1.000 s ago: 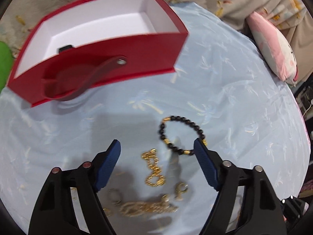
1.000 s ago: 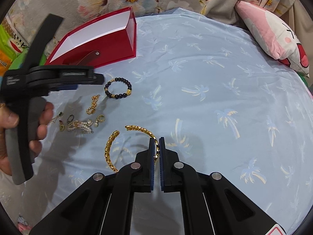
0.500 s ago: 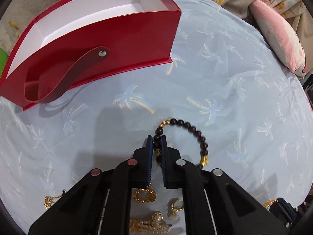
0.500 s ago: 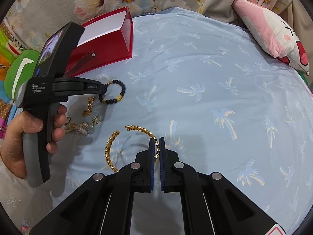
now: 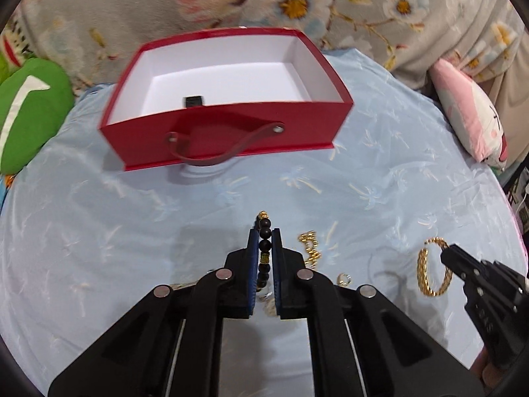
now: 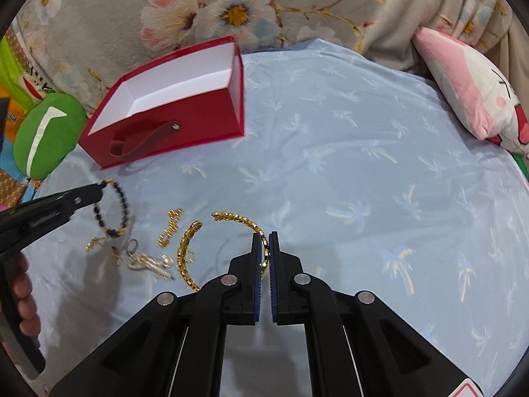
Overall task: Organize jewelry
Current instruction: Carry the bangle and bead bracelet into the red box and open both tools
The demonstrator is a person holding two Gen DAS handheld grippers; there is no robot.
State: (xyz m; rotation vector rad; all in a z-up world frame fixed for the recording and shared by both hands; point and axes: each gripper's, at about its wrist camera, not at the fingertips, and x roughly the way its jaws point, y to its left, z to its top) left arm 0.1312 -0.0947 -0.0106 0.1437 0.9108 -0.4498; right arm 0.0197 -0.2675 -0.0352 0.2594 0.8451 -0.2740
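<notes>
One red box (image 6: 172, 122), open top. One black bead bracelet (image 6: 114, 208). One gold open bangle (image 6: 231, 231). One short gold chain piece (image 6: 169, 228). One pearly clustered piece (image 6: 148, 261), plus a few small gold bits beside it (too blurred to count exactly). Two grippers: left gripper (image 5: 264, 241), right gripper (image 6: 264, 241). One green cushion (image 6: 46, 135), one pink-and-white pillow (image 6: 472, 96).

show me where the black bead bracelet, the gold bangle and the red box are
black bead bracelet (image 5: 264, 254), left wrist view, a bead between the closed fingers.
gold bangle (image 6: 238, 219), right wrist view, on its upper arc.
red box (image 5: 224, 139), left wrist view, on its front wall.
</notes>
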